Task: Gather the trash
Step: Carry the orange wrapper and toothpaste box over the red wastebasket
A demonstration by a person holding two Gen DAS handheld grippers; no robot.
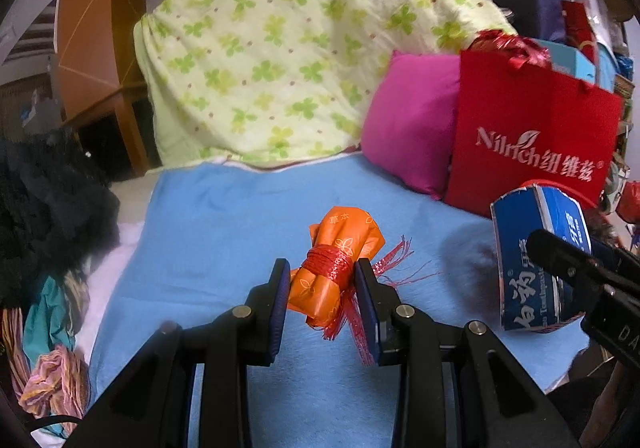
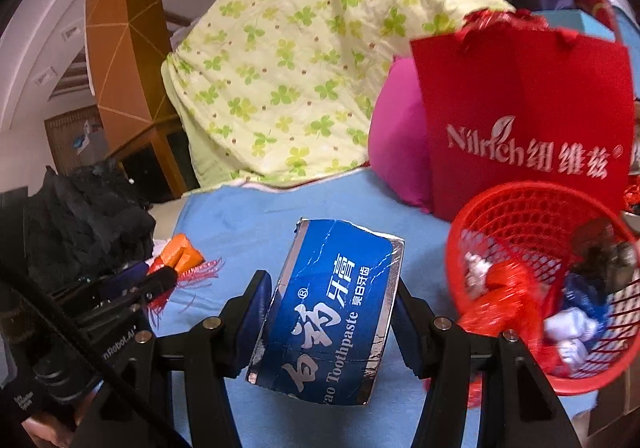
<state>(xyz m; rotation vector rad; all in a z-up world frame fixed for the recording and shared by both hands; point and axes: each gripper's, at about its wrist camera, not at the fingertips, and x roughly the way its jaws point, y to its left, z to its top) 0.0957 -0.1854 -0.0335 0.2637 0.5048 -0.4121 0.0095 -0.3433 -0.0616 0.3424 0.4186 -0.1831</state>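
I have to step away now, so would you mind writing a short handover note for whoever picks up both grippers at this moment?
Left gripper: shut on the orange packet tied with red string, held above the blue sheet.
Right gripper: shut on the torn blue toothpaste box, also lifted.
Red mesh basket: to the right of the right gripper, in front of the red paper bag; it already holds red plastic, white scraps and other rubbish.
Done: both pieces picked up.
Left: carry both over the basket and drop them in, probably the box first since it is nearer, then check the sheet for more.
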